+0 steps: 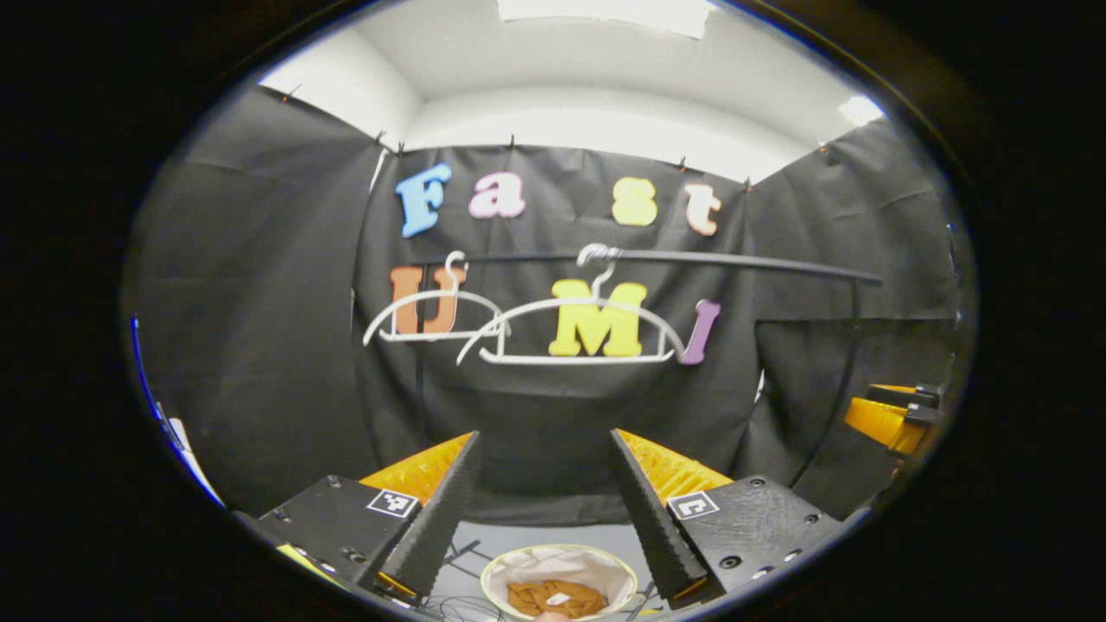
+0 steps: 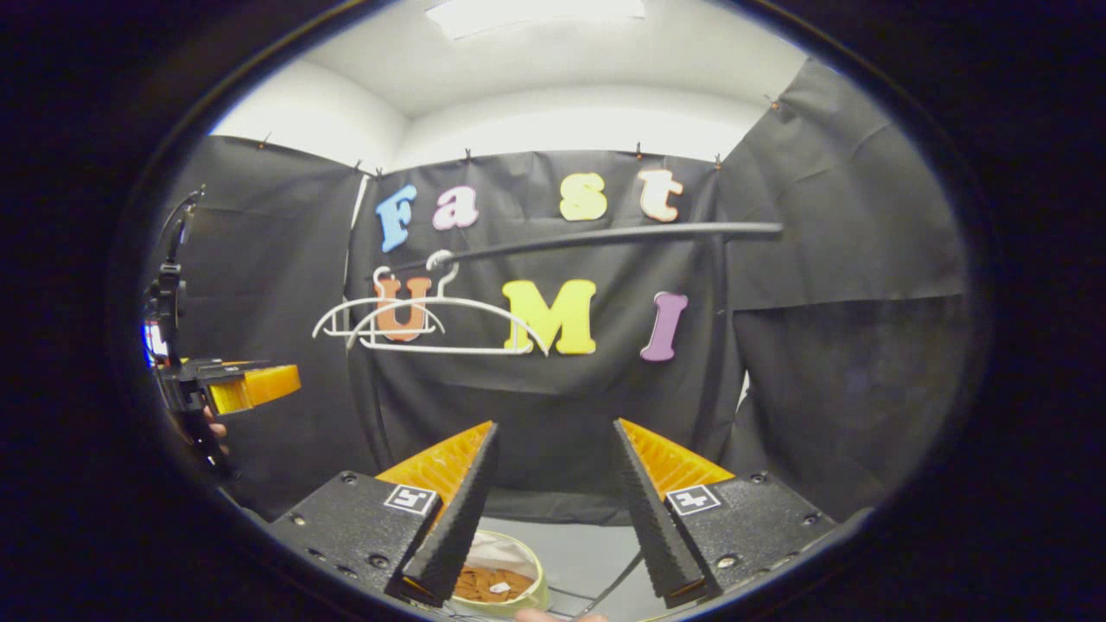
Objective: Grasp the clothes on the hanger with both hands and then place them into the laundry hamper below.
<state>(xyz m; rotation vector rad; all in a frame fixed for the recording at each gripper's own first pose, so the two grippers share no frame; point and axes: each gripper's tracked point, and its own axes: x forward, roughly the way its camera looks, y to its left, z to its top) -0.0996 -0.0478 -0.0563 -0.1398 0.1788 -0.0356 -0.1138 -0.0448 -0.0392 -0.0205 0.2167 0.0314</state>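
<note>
Two white hangers, both bare, on one dark rail (image 1: 734,259): the smaller-looking left hanger (image 1: 432,315) farther left along the rail, the right hanger (image 1: 575,333) just beside it, their arms overlapping in the left gripper view. Same pair in the right gripper view, overlapped toward the left end of the rail (image 2: 605,235), bare as well, left hanger (image 2: 380,315) behind the right hanger (image 2: 449,324).

One laundry hamper (image 1: 596,557), round with a pale rim and white lining, low and near, on the grey floor below the rail. One orange-brown garment (image 1: 553,596) crumpled inside it, with a small white tag on top. Same hamper (image 2: 531,566) low in the right gripper view, partly hidden behind that gripper's left finger, the orange-brown garment (image 2: 484,583) lying in its bottom.

Two grippers, each with two orange-backed, black-ribbed fingers. Left gripper (image 1: 542,505) released, jaws spread wide, nothing between them, pointed toward the far wall with the hamper seen through the gap. Right gripper (image 2: 553,510) likewise released, jaws wide apart, empty, aimed the same way.

Also at the far right edge of the left gripper view, the right gripper (image 1: 890,419) seen side-on, well apart from the hangers. At the far left of the right gripper view, the left gripper (image 2: 251,387) side-on, a hand (image 2: 212,428) gripping below it. Thin dark cables on the floor beside the hamper.
</note>
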